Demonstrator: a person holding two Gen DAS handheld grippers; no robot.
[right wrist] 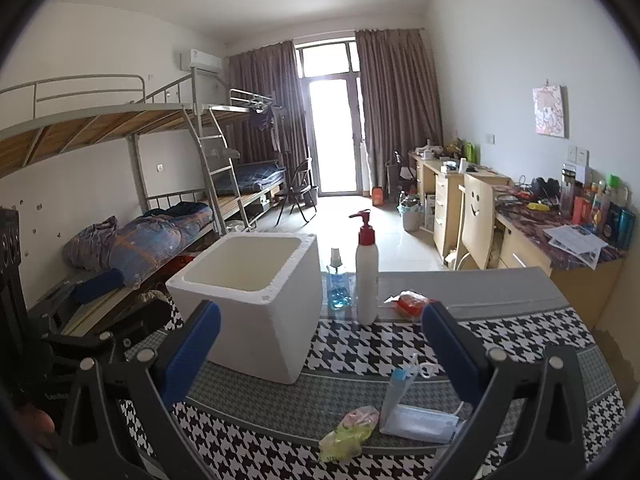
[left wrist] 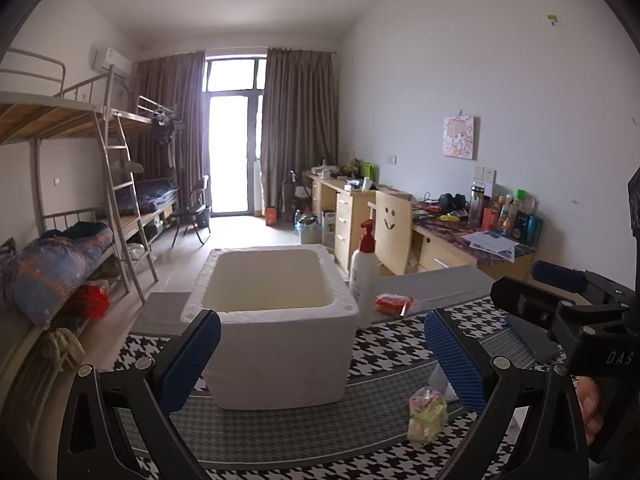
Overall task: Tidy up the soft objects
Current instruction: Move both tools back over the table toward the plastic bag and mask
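Pre-grasp: my left gripper [left wrist: 322,364] & right gripper [right wrist: 320,360] both spread wide, empty. Next: pinch crinkly snack packet [right wrist: 348,432] nr foam box [right wrist: 248,300], drop inside.

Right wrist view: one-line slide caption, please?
Open right gripper faces white foam box, red-capped white pump bottle and clear plastic-wrapped soft bundle on houndstooth tablecloth.

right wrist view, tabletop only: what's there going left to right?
White foam box → blue spray bottle → white pump bottle → red packet. Nearer items left out, since their places overlap these.
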